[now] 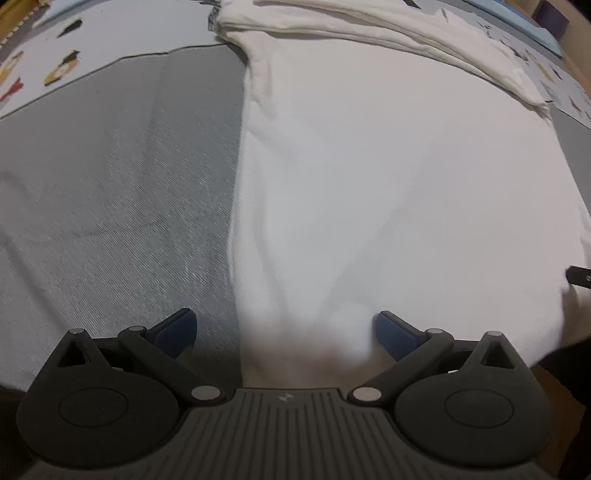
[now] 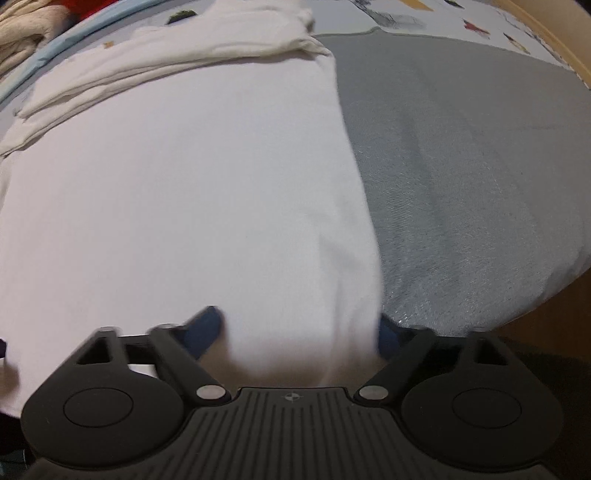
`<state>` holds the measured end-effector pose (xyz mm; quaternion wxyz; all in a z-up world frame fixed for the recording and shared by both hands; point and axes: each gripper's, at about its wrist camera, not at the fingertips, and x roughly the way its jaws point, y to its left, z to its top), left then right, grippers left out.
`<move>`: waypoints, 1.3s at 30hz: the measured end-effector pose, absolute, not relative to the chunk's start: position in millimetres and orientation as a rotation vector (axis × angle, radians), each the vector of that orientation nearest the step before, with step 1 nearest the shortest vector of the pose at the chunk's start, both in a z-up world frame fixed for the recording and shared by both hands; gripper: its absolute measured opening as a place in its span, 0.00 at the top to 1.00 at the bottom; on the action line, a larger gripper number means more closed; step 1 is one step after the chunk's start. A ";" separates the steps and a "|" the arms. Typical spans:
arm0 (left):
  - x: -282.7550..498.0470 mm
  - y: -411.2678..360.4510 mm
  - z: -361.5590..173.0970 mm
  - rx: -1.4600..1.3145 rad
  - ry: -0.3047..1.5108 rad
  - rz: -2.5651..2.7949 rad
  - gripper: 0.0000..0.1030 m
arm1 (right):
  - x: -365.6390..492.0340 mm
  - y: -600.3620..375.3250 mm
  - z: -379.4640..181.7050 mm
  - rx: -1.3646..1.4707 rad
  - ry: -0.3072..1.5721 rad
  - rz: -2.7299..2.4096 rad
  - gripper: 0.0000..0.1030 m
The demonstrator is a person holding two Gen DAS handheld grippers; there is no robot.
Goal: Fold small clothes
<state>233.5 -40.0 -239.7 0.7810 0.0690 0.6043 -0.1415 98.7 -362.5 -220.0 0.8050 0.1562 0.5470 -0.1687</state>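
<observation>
Two claws work at the near hem of one white garment (image 1: pixel 388 184), which lies spread flat on a grey cloth (image 1: pixel 110 203) over a patterned sheet (image 1: pixel 44 66). The far end of the garment is already doubled over into a creased band (image 1: pixel 369 33), so one fold appears complete; the long body section is not yet folded. The left claw (image 1: pixel 286 328) stands spread, with the garment's near left corner bunched between its blue pads (image 1: pixel 177 328) but not visibly pressed by either. The right claw (image 2: pixel 299 332) straddles the near right corner; fabric fills the gap and meets both pads, yet blur prevents confirming a firm pinch, so its grip cannot be told. Remaining work, as judged from this layout: secure both near corners, carry the hem toward the folded band, then flatten the result.
</observation>
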 end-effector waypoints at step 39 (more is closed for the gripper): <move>241.0 -9.6 -74.6 -0.058 1.113 -0.464 0.94 | 94.3 -419.5 -82.7 0.576 0.967 -0.208 0.90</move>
